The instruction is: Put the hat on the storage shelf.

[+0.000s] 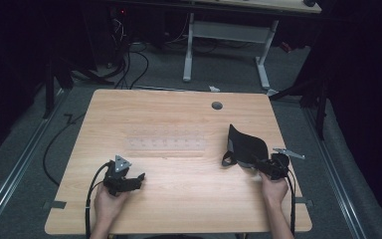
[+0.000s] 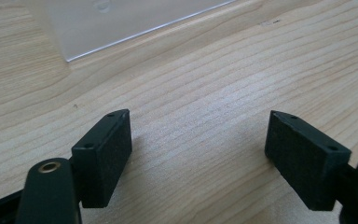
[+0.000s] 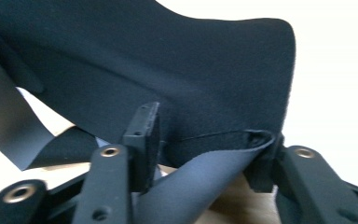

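Note:
A black cloth piece (image 1: 246, 147) with a grey lining and a strap loop (image 1: 227, 160) lies at the table's right side, its far corner standing up. My right gripper (image 1: 256, 163) reaches into its near edge. In the right gripper view the cloth (image 3: 191, 70) rises in front, and a folded grey band of it (image 3: 205, 186) runs between the jaws. My right gripper (image 3: 205, 144) touches the fold with its right pad, while a gap remains at the left pad. My left gripper (image 1: 138, 178) rests low at the front left and stands open (image 2: 198, 149) over bare wood.
A clear plastic strip (image 1: 164, 144) lies flat mid-table, and its corner (image 2: 121, 23) shows ahead of the left jaws. A cable hole (image 1: 217, 105) sits near the wooden table's (image 1: 179, 209) far edge. Cables trail off the front edge. Beyond the table stand desk legs and wiring.

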Demonstrator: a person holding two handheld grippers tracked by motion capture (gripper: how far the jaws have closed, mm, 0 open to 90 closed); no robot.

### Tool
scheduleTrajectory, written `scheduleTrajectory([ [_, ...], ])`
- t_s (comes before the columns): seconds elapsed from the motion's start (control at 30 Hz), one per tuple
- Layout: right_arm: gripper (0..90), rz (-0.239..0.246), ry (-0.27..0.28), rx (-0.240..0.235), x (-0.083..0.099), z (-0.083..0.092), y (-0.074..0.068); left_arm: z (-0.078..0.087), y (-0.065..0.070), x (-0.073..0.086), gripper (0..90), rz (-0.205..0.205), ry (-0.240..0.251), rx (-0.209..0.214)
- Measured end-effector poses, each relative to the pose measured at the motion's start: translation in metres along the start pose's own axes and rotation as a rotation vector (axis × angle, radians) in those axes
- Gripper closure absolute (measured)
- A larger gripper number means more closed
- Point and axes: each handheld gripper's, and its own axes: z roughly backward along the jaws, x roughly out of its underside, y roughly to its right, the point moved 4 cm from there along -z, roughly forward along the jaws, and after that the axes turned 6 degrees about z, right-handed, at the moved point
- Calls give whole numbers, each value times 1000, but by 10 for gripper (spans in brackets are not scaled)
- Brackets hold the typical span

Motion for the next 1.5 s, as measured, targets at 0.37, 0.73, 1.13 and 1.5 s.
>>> scheduleTrajectory([
  [0.37, 814, -7, 70, -76, -4, 5, -1, -1, -1, 0, 223, 0, 5, -11],
  [0.73, 860, -25, 70, -124, -6, 15, -1, -2, -1, -1, 228, 1, 6, -10],
  [1.13, 863, -15, 100, -134, -8, 26, -5, -1, -1, 0, 198, 5, 0, -10],
  [1.5, 864, 26, 98, -135, -9, 46, -5, 0, 1, 2, 170, -1, -9, -4],
])
